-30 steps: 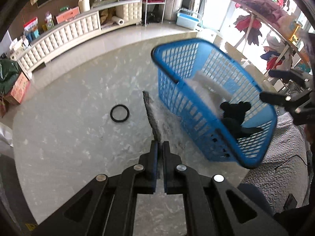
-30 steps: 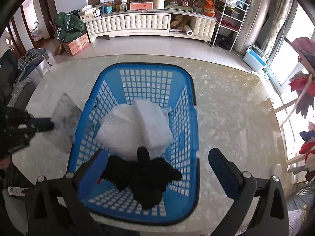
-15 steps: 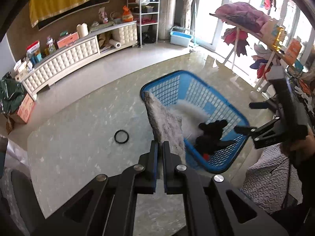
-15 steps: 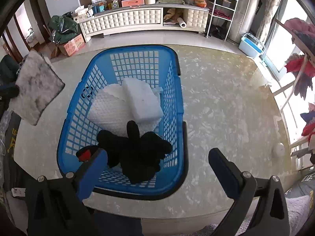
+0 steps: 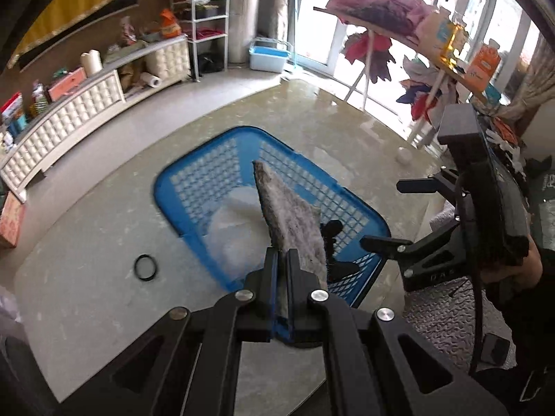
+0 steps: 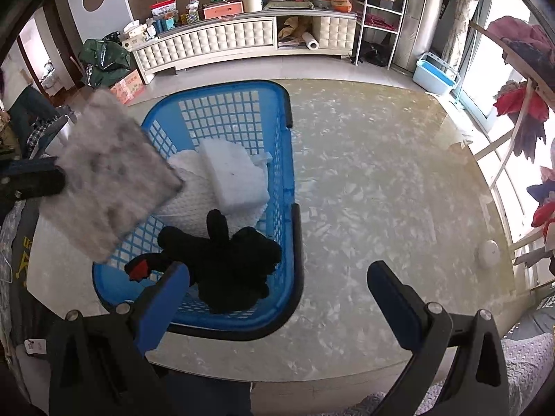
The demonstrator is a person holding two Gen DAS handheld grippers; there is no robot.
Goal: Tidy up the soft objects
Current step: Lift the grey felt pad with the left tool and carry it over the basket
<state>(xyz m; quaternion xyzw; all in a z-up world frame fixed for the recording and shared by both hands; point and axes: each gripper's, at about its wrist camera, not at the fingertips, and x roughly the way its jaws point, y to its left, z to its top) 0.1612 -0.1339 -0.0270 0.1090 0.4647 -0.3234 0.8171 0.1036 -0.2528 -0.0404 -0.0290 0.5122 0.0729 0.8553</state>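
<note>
Pad (image 5: 291,222) clamped in our left gripper (image 5: 282,260), held over basket (image 5: 166,187) for drop; our right gripper (image 6: 277,294) empty, fingers spread, waiting alongside.

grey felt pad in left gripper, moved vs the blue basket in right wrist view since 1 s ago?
Yes. The grey felt pad, clamped by the left gripper, rose and shifted right, now overlapping the blue plastic basket's left rim.

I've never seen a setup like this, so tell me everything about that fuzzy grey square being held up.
The grey pad looks like a flat, roughly square piece of mottled grey-white felt or fleece. The left hand-held gripper pinches one edge, holding it in the air, tilted, over the left rim of the blue basket. Nothing else touches it.
</note>
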